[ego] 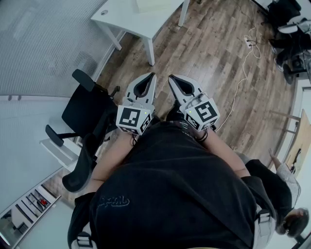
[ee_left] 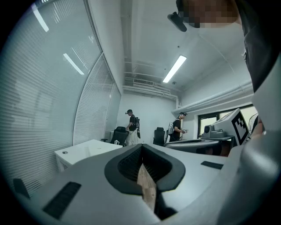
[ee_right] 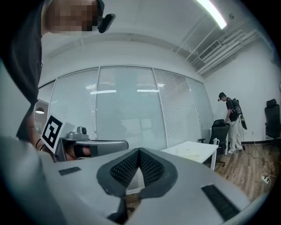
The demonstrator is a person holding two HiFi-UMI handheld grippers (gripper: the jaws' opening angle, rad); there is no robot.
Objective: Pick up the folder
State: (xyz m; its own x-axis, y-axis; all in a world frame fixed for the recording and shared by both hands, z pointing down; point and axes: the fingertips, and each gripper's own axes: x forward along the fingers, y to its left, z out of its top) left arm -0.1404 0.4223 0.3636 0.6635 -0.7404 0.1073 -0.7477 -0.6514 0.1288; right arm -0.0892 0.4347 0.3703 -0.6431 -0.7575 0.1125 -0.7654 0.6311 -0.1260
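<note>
Folder (ego: 156, 5) lies flat on the white table (ego: 124, 22), untouched.

Left tool (ego: 151, 77) and right tool (ego: 172, 78) sit side by side, the worktop (ego: 130, 17) ahead of both, a chair (ego: 82, 110) to their left, a cable (ego: 238, 87) on the floor (ego: 209, 44) to their right.

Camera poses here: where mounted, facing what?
Head view: on the person's head, looking steeply down at torso, left gripper and right gripper over wood floor.
Left gripper view: rides the left gripper, faces along its shut jaws toward the white desk; right gripper's cube at right.
Right gripper view: same on the right gripper, facing blinds; left gripper's cube at left.
Shared: the white desk, in all three.
</note>
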